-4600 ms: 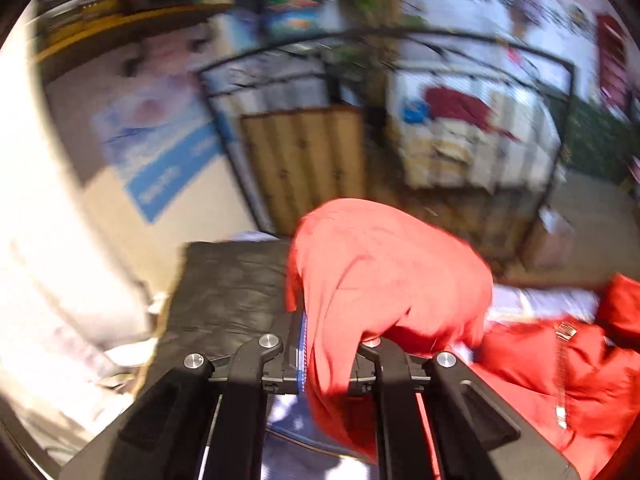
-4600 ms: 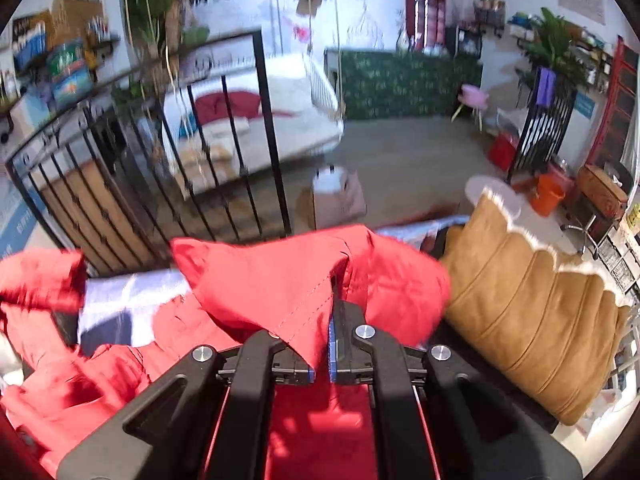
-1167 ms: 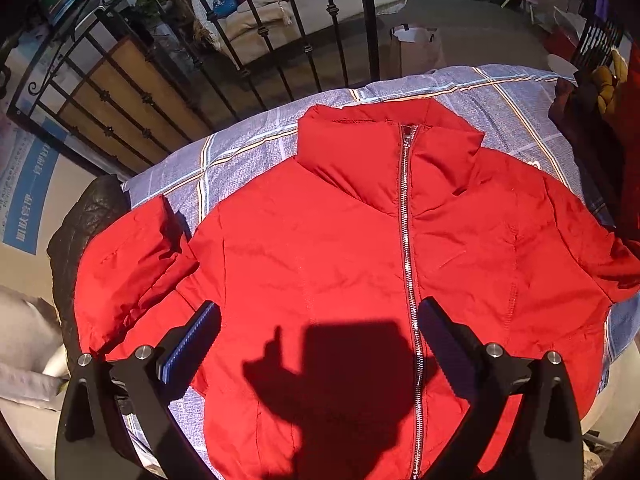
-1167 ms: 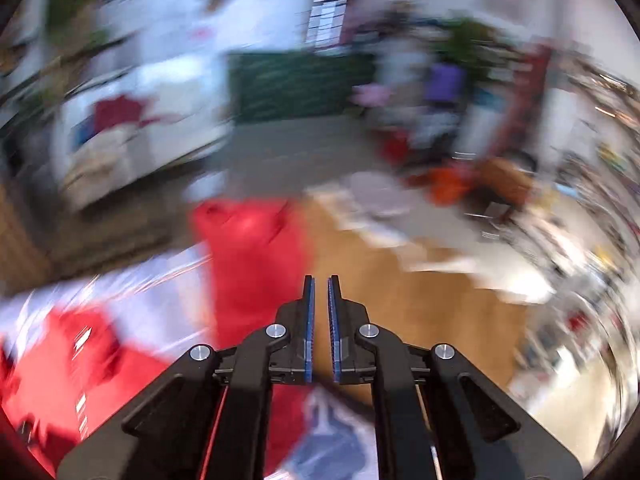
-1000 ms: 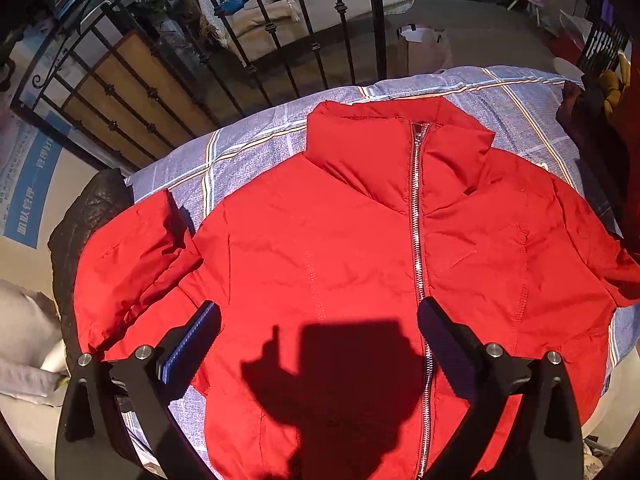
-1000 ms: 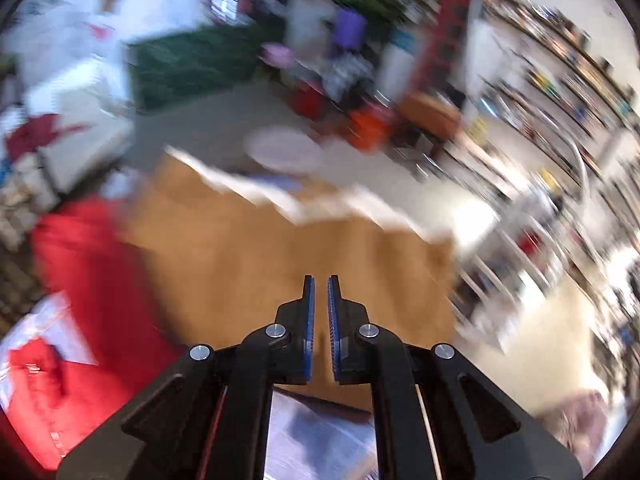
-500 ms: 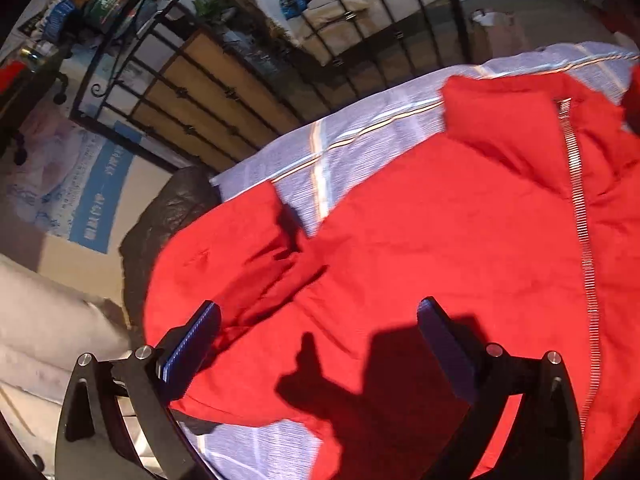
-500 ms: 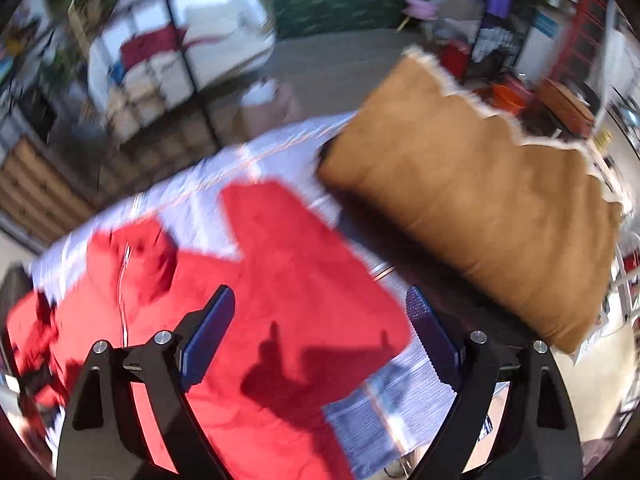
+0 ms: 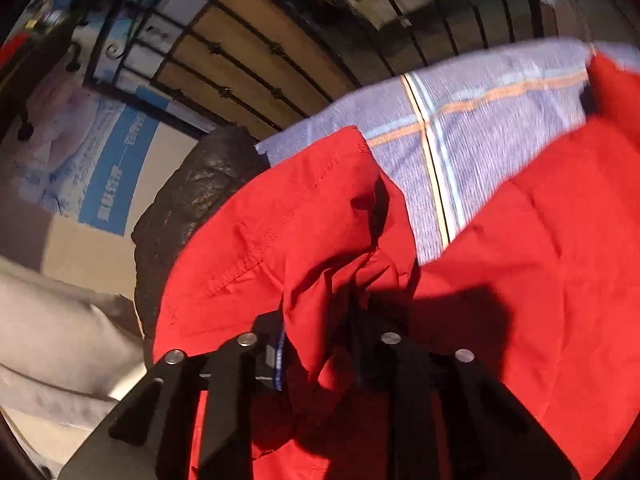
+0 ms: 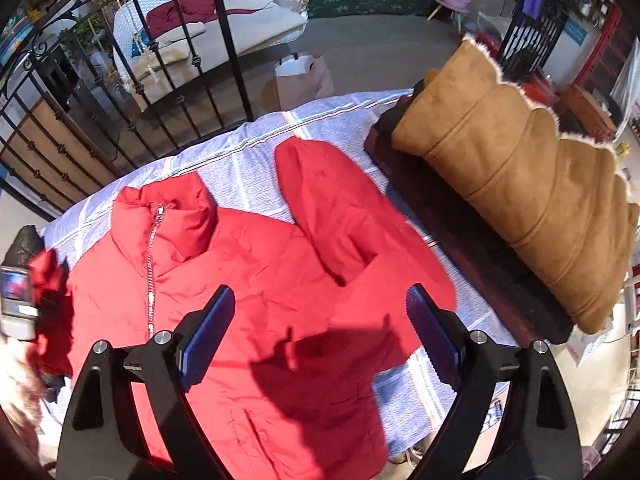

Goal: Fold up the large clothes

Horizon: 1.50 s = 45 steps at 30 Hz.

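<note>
A red zip jacket [image 10: 240, 280] lies face up and spread out on a blue-grey checked sheet [image 10: 248, 160]. In the left wrist view its sleeve [image 9: 300, 220] bunches up between the fingers of my left gripper [image 9: 320, 344], whose jaws are closing and pinch a fold of the cloth. My right gripper [image 10: 320, 300] hovers open above the jacket's body, beside the other sleeve [image 10: 340, 208], which lies bent on the sheet. Nothing sits between its blue pads.
A tan padded coat [image 10: 520, 184] rests on a dark ledge at the right of the sheet. A black iron railing [image 10: 224, 40] stands behind the bed. A black quilted cushion [image 9: 192, 200] and a grey pillow [image 9: 60, 340] lie past the sleeve at the left.
My left gripper has swung left and down onto the sleeve and closed on a fold of it. My right gripper has opened wide and turned down over the jacket.
</note>
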Tool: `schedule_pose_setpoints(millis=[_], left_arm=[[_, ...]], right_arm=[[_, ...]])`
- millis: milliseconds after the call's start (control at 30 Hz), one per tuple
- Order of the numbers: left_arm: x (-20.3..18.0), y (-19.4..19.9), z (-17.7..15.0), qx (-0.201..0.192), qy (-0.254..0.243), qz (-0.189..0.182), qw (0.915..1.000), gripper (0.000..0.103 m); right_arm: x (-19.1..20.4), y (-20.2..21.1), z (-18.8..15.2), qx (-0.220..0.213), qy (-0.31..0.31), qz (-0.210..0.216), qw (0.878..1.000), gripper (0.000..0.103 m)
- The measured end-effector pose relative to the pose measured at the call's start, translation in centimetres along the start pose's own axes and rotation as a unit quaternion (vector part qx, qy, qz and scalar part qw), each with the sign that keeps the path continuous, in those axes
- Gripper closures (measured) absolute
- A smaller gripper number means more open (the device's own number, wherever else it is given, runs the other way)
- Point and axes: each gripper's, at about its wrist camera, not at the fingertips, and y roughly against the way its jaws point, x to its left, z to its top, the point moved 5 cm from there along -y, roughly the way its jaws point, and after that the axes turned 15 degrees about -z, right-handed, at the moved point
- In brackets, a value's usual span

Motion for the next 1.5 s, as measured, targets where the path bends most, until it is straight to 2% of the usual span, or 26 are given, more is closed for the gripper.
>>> schedule_pose_setpoints(millis=[67, 133, 200, 300, 333, 367, 400, 433, 467, 500, 533, 567, 667, 700, 767, 833, 933, 1033, 1100, 1133, 1200, 1267, 1333, 1367, 1433, 1500], left_arm=[[3.8, 3.3, 0.3, -0.042, 0.062, -0.014, 0.9971, 0.088], [9.1, 6.9, -0.3, -0.083, 0.131, 0.001, 0.9878, 0.088], [14.9, 9.2, -2.2, -0.104, 0.213, 0.023, 0.9713, 0.087], [23.7, 9.4, -7.5, -0.082, 0.346, 0.050, 0.9335, 0.078], [26.2, 8.9, -10.0, -0.064, 0.385, 0.062, 0.9188, 0.074], [28.0, 8.4, -11.9, -0.046, 0.413, 0.072, 0.9067, 0.063], [29.3, 8.2, -13.6, -0.029, 0.435, 0.081, 0.8962, 0.050], [30.2, 8.4, -15.3, -0.018, 0.453, 0.094, 0.8862, 0.042], [30.6, 8.9, -16.4, -0.018, 0.463, 0.102, 0.8803, 0.031], [30.4, 9.5, -16.8, -0.028, 0.464, 0.099, 0.8800, 0.025], [29.7, 10.2, -16.7, -0.045, 0.455, 0.090, 0.8849, 0.023], [28.6, 10.7, -16.1, -0.054, 0.438, 0.082, 0.8936, 0.017], [22.3, 12.0, -12.4, -0.079, 0.358, 0.041, 0.9297, 0.015], [19.2, 12.0, -10.4, -0.089, 0.317, 0.012, 0.9441, 0.012], [13.5, 11.3, -6.7, -0.094, 0.244, -0.039, 0.9645, 0.006], [7.2, 9.3, -2.8, -0.081, 0.172, -0.112, 0.9753, 0.006], [-1.4, 4.9, 1.8, -0.050, 0.075, -0.222, 0.9709, 0.006], [-6.9, -0.1, 4.4, -0.007, -0.016, -0.233, 0.9722, 0.006], [-8.6, -3.0, 5.2, 0.036, -0.049, -0.260, 0.9636, 0.006], [-9.9, -4.5, 5.1, 0.070, -0.065, -0.290, 0.9523, 0.006], [-11.5, -6.8, 4.5, 0.111, -0.088, -0.301, 0.9430, 0.005], [-12.0, -7.7, 4.1, 0.106, -0.097, -0.308, 0.9404, 0.005], [-11.9, -7.8, 3.9, 0.098, -0.080, -0.328, 0.9360, 0.011], [-11.7, -7.7, 3.7, 0.095, -0.069, -0.342, 0.9322, 0.019], [-11.2, -7.1, 3.1, 0.083, -0.053, -0.357, 0.9289, 0.030], [-11.0, -6.1, 2.8, 0.067, -0.052, -0.366, 0.9268, 0.056]], right_arm=[[-0.6, -0.4, -0.1, 0.003, 0.000, -0.007, 1.000, 0.016], [-0.8, -1.1, -0.2, 0.013, -0.001, -0.009, 1.000, 0.016], [-0.6, -1.8, -0.2, 0.022, -0.003, -0.001, 1.000, 0.016], [0.4, -2.5, -0.1, 0.028, -0.001, 0.013, 1.000, 0.016], [0.9, -2.8, 0.1, 0.030, 0.004, 0.022, 0.999, 0.016], [1.4, -3.0, 0.2, 0.032, 0.009, 0.029, 0.999, 0.016], [1.9, -3.3, 0.4, 0.033, 0.016, 0.037, 0.999, 0.016], [2.8, -3.6, 0.6, 0.035, 0.030, 0.048, 0.998, 0.016], [3.3, -3.8, 0.7, 0.037, 0.039, 0.053, 0.997, 0.016], [3.9, -4.1, 0.8, 0.037, 0.050, 0.058, 0.996, 0.016], [4.7, -4.4, 1.0, 0.037, 0.066, 0.063, 0.995, 0.016], [5.3, -4.7, 1.1, 0.037, 0.076, 0.067, 0.994, 0.016], [7.6, -6.1, 1.6, 0.053, 0.094, 0.097, 0.989, 0.016], [8.4, -6.6, 1.8, 0.061, 0.094, 0.106, 0.988, 0.016], [10.5, -8.2, 2.3, 0.086, 0.091, 0.132, 0.983, 0.016], [12.6, -9.7, 2.8, 0.108, 0.085, 0.154, 0.978, 0.016], [15.6, -12.3, 3.7, 0.146, 0.062, 0.180, 0.971, 0.017], [18.0, -14.6, 5.0, 0.177, 0.022, 0.202, 0.963, 0.025], [19.6, -16.0, 5.9, 0.189, 0.009, 0.201, 0.961, 0.026], [20.2, -16.6, 6.2, 0.192, 0.010, 0.198, 0.961, 0.029], [21.1, -17.9, 6.6, 0.194, 0.015, 0.182, 0.964, 0.042], [22.5, -19.3, 6.2, 0.209, 0.026, 0.186, 0.960, 0.069], [23.5, -19.9, 5.5, 0.223, 0.044, 0.186, 0.956, 0.077], [24.0, -19.9, 5.2, 0.217, 0.058, 0.181, 0.958, 0.085], [25.1, -19.0, 4.9, 0.189, 0.093, 0.166, 0.963, 0.092], [25.8, -17.2, 5.3, 0.151, 0.108, 0.154, 0.971, 0.096]])
